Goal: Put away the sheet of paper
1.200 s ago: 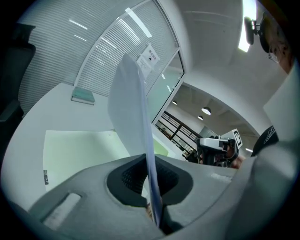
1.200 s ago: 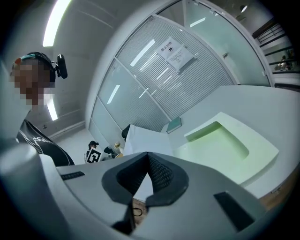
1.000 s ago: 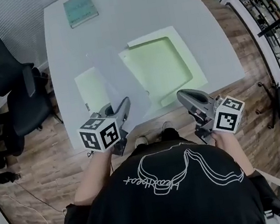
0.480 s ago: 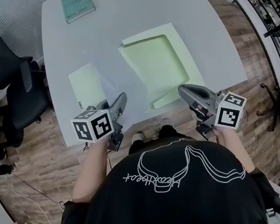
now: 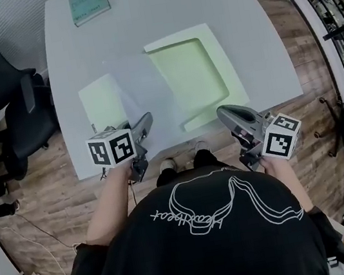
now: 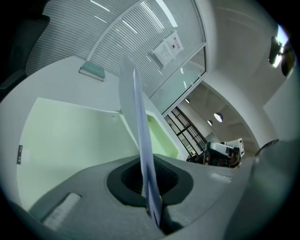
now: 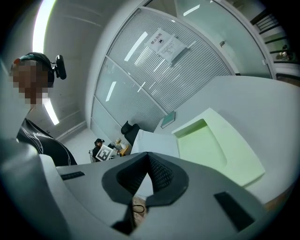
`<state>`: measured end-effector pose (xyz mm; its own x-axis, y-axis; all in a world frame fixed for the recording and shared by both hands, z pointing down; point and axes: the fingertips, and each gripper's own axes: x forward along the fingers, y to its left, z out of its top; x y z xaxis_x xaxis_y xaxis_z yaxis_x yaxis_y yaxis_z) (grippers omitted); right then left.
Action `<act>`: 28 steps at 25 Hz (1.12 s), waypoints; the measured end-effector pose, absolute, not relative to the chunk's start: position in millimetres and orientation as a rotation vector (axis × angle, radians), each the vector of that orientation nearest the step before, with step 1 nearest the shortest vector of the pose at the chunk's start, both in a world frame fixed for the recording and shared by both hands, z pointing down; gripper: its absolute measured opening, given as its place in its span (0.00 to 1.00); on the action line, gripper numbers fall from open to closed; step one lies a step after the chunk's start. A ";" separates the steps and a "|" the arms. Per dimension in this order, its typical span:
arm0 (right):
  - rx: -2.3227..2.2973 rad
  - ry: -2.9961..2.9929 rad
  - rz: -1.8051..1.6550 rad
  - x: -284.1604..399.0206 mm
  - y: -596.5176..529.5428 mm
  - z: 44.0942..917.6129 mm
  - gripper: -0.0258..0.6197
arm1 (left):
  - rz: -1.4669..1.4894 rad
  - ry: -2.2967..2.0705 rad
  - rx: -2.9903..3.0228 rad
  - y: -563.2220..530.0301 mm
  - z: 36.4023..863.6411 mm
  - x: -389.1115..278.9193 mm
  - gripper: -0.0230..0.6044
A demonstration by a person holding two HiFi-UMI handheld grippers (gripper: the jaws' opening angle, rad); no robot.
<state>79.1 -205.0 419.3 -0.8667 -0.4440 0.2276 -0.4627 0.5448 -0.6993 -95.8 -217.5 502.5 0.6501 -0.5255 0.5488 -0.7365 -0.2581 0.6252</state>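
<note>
At the white table (image 5: 258,28), my left gripper (image 5: 146,121) is clamped on the near edge of the thin translucent white sheet of paper (image 5: 144,89), which slants up just left of the pale green recessed tray (image 5: 194,74). My right gripper (image 5: 222,116) hovers nearby, jaws together and empty.

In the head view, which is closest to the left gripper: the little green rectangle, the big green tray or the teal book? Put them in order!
1. Little green rectangle: just ahead of the left gripper, slightly to its left.
2. Big green tray: ahead and to the right, a bit farther.
3. Teal book: at the table's far corner, farthest by a lot.
</note>
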 end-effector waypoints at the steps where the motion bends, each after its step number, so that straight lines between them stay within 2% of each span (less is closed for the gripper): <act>1: 0.804 -2.734 1.255 79.1 -202.9 420.9 0.05 | 0.287 -0.990 1.929 -217.5 504.5 -96.0 0.05; 13: 0.873 -2.724 1.283 99.8 -205.1 427.5 0.05 | 0.345 -1.020 1.873 -227.0 532.7 -93.9 0.05; 28: 0.858 -2.710 1.290 108.8 -212.5 433.5 0.05 | 0.261 -1.013 1.778 -238.3 549.6 -83.9 0.05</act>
<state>108.8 -212.5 433.5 -0.8489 -0.4688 0.2440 -0.4850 0.5076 -0.7121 -83.9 -238.3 549.6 0.6211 -0.5120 0.5934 -0.7349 -0.1174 0.6679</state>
